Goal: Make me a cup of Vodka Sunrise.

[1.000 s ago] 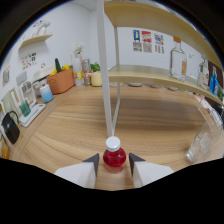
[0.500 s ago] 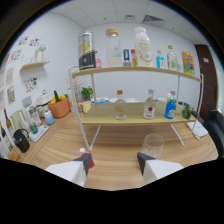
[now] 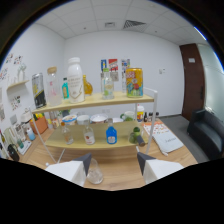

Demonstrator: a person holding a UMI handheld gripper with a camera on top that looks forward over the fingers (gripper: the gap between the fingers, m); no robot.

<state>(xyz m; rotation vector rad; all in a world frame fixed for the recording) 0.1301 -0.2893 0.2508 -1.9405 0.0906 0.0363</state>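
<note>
Gripper (image 3: 114, 167): fingers spread wide and empty, red-filled bottle gone from between them since a second ago; clear glass (image 3: 94, 174) now just ahead on the worktop (image 3: 120, 172), before the shelf (image 3: 95, 104); next ingredient likely sought.

All I can see of my own rig is the tool (image 3: 114, 167), and of that only its two fingers (image 3: 72, 171), rising out of the black band that fills the near part of the view. Each finger is a broad, pale wedge, white to light grey, with flat faces and clean straight edges, and each ends in a small dark, pointed tip on its inner side, the left one slanting right and the right one slanting left. The two stand apart with a plain gap between the tips.
</note>
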